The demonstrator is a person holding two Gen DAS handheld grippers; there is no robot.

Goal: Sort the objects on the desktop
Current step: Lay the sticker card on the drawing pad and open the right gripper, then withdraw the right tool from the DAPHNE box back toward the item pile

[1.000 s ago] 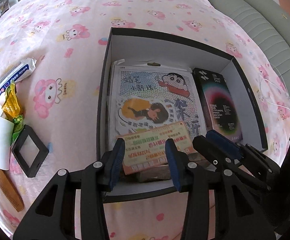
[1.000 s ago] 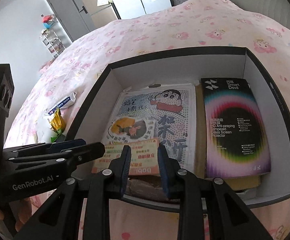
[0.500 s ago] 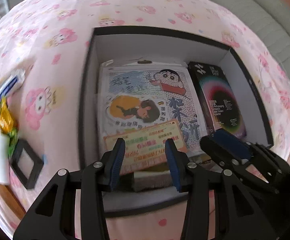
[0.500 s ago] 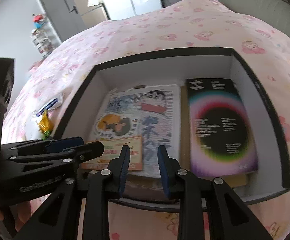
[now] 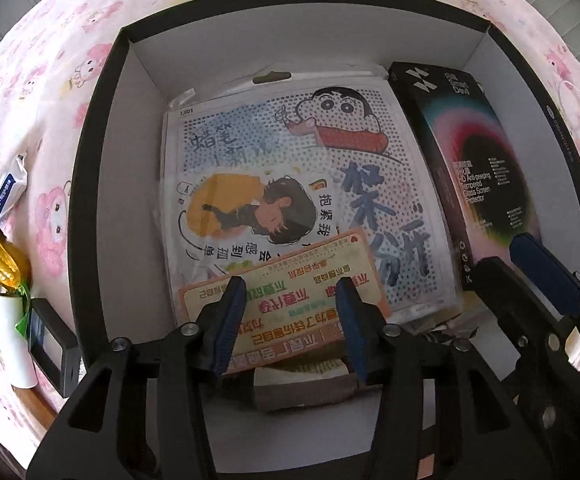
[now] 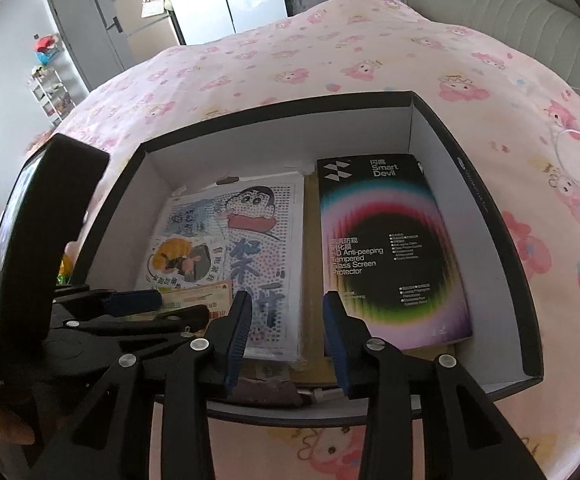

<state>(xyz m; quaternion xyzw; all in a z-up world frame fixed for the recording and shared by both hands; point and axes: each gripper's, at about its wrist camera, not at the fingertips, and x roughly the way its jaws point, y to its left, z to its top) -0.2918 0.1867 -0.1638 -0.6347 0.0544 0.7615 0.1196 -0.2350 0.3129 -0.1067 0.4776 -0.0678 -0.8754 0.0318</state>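
Left tool (image 5: 290, 308), jaws just widened, straddles card (image 5: 285, 304) lying flat in box (image 5: 93, 184), long axis across jaws. Right tool (image 6: 285, 320), just widened, empty, alongside.

The black screen protector box (image 6: 390, 252), up ahead and just right of the right tongs, reads "Smart Devil" at the top, then "HD Anti-peeping Tempered Glass Screen Protector" mid-way down. Small bullet lists beside it are too tiny to read. The cartoon sheet (image 5: 302, 184) ahead of the left tongs has "LX01" in its top-left corner plus big blue Chinese characters. The orange card (image 5: 285, 300) right between the left tongs carries upside-down Chinese print I can't make out.
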